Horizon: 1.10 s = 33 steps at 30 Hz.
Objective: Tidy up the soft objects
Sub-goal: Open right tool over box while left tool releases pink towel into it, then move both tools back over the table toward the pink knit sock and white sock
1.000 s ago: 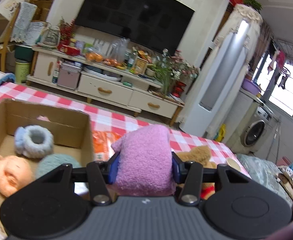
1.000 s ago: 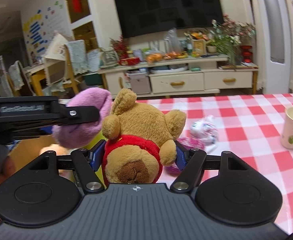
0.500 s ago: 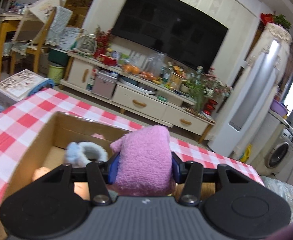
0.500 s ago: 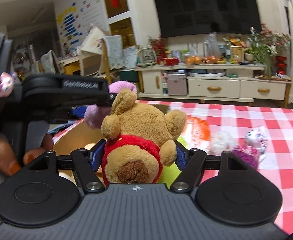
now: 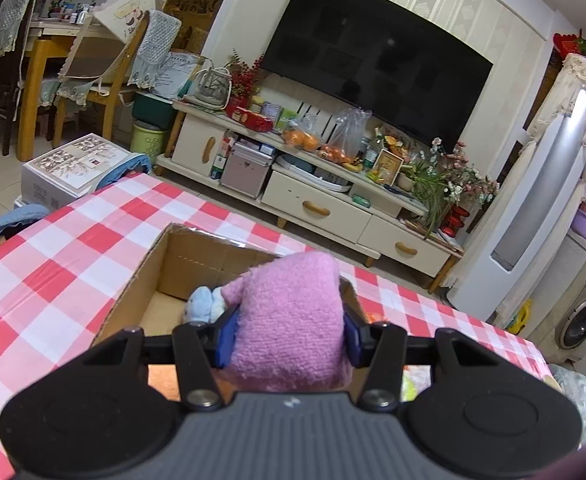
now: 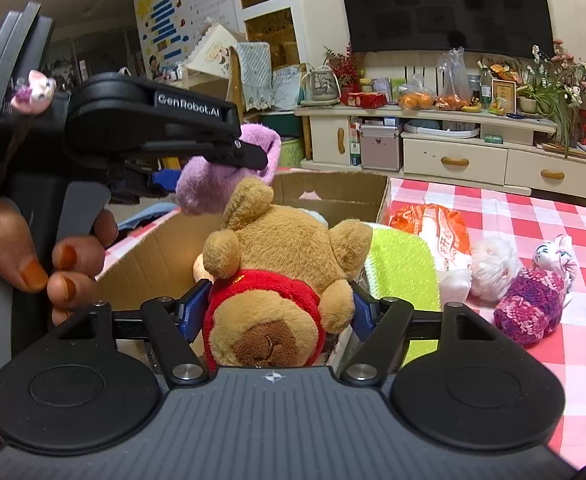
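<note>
My left gripper is shut on a pink plush toy and holds it above the open cardboard box. A light blue soft item lies inside the box. My right gripper is shut on a brown teddy bear with a red shirt, at the box's near right side. The left gripper and its pink toy show at the left of the right wrist view, over the box.
Beside the box on the red checked tablecloth lie a lime green item, an orange packet, a white fluffy ball, a purple knitted item and a small white toy. A TV cabinet stands beyond.
Both grippers have moved left toward the box with their toys still held. The left gripper now hangs over the box; the bear is at its edge.
</note>
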Each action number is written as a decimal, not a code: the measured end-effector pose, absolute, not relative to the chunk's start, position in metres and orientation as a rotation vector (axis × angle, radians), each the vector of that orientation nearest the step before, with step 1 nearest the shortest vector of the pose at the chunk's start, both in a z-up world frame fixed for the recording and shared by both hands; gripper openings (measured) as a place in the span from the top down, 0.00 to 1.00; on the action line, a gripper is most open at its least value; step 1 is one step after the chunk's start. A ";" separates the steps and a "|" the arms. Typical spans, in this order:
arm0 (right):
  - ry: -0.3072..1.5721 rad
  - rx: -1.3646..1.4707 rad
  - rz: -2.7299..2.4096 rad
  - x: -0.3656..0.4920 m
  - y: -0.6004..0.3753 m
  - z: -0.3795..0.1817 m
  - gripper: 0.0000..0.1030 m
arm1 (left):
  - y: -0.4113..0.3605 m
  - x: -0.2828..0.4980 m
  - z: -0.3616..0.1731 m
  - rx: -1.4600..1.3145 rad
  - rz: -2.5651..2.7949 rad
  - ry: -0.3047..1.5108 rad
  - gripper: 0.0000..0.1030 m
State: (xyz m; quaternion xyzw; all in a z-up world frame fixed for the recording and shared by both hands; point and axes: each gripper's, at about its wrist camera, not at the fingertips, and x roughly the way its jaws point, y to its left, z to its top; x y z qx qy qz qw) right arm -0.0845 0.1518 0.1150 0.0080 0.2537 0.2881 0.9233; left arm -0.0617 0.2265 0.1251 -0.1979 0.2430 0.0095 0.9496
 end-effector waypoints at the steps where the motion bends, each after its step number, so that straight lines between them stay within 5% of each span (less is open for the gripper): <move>1: 0.520 0.012 0.591 -0.084 0.153 0.114 0.14 | 0.227 -0.061 0.124 -0.402 0.024 0.498 0.50; 6: 0.503 -0.032 0.598 -0.083 0.158 0.109 0.06 | 0.228 -0.059 0.122 -0.390 0.058 0.512 0.48; 9: 0.496 -0.026 0.589 -0.084 0.155 0.109 0.03 | 0.228 -0.061 0.123 -0.391 0.074 0.502 0.34; 15: 0.486 0.011 0.573 -0.082 0.141 0.110 0.03 | 0.225 -0.060 0.123 -0.374 0.095 0.490 0.26; 33: 0.471 0.046 0.479 -0.083 0.116 0.103 0.02 | 0.205 -0.055 0.123 -0.325 0.068 0.487 0.20</move>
